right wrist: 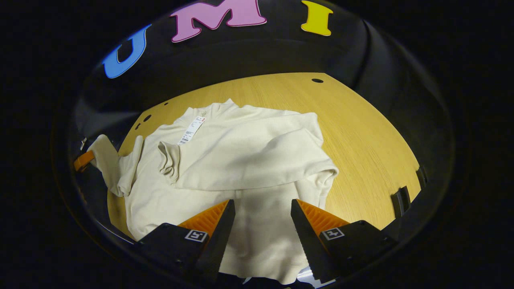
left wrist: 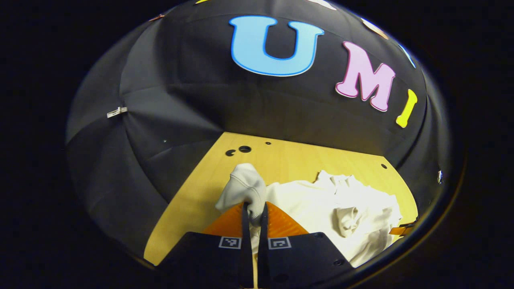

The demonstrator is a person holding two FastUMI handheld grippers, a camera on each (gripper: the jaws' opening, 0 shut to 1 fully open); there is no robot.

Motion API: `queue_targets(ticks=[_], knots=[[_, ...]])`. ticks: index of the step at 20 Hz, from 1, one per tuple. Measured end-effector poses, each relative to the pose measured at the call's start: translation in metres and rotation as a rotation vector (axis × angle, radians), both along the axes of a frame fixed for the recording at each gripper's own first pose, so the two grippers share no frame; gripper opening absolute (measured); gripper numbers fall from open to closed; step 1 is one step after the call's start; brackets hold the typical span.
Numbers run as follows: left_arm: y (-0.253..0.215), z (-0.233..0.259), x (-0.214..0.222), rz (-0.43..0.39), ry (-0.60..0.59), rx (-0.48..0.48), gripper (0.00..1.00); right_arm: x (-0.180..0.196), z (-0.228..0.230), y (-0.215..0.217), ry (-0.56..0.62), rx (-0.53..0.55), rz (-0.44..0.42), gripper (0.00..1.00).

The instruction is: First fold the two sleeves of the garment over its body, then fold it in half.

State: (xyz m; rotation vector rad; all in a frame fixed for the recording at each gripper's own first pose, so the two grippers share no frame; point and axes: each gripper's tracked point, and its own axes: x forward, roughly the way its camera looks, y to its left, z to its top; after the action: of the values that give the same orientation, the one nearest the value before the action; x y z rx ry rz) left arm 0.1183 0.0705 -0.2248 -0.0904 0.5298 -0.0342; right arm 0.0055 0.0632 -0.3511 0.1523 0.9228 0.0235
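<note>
Garment lies collar away (hem near) — left tongs pinching sleeve.

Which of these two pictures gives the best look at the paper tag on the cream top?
The right gripper view. There the tag lies in plain sight near the collar of the garment, which is spread on the table. In the left gripper view the garment is bunched and I cannot pick the tag out.

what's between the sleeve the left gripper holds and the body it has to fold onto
Nothing visible. The left gripper pinches the sleeve lifted beside the garment's body. The other sleeve already lies across the chest, so this one would land partly over it, with only bare table around.
</note>
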Motion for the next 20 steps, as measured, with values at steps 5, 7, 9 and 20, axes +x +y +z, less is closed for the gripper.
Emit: queue_targets(ticks=[5, 7, 9, 20], knots=[[-0.065, 0.005, 0.005, -0.070, 0.002, 0.013, 0.10, 0.003, -0.007, -0.025, 0.009, 0.018, -0.012, 0.87], [-0.090, 0.003, 0.004, -0.093, 0.004, 0.022, 0.10, 0.004, -0.010, -0.035, 0.012, 0.012, -0.002, 0.87], [-0.112, -0.002, 0.006, -0.115, 0.011, 0.037, 0.10, 0.004, -0.015, -0.045, 0.021, 0.013, 0.009, 0.87], [-0.220, -0.059, 0.005, -0.124, 0.076, 0.096, 0.10, 0.017, -0.022, -0.091, 0.033, 0.045, 0.091, 0.87]])
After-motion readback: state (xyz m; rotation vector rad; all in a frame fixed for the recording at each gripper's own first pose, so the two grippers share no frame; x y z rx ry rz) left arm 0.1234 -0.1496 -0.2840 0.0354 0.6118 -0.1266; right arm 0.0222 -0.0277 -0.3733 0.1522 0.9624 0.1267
